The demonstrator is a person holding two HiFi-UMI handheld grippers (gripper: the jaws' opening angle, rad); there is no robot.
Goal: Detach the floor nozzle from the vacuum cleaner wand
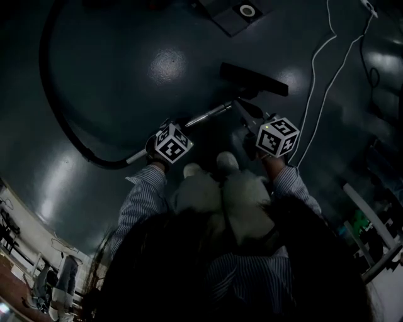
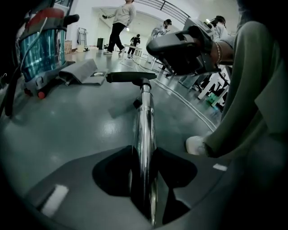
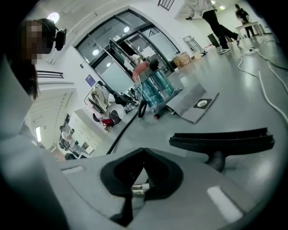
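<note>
A chrome wand (image 1: 208, 115) lies slanted above the dark floor, its black floor nozzle (image 1: 254, 79) at the far end. My left gripper (image 1: 169, 131) sits on the wand's lower half. In the left gripper view the wand (image 2: 145, 121) runs straight between the pads of that gripper (image 2: 144, 155), which close on both its sides, and ends at the nozzle (image 2: 130, 77). My right gripper (image 1: 244, 110) is shut, its tips by the joint of wand and nozzle. In the right gripper view the jaws (image 3: 144, 165) meet, a bit of chrome shows under them, and the nozzle (image 3: 222, 141) lies just beyond.
A black hose (image 1: 56, 113) loops away at the left to the vacuum body with its teal canister (image 2: 42, 49). A grey flat board (image 1: 236, 12) lies beyond the nozzle. White cables (image 1: 321, 69) run along the right. My shoes (image 1: 208, 166) stand between the grippers. People move far off.
</note>
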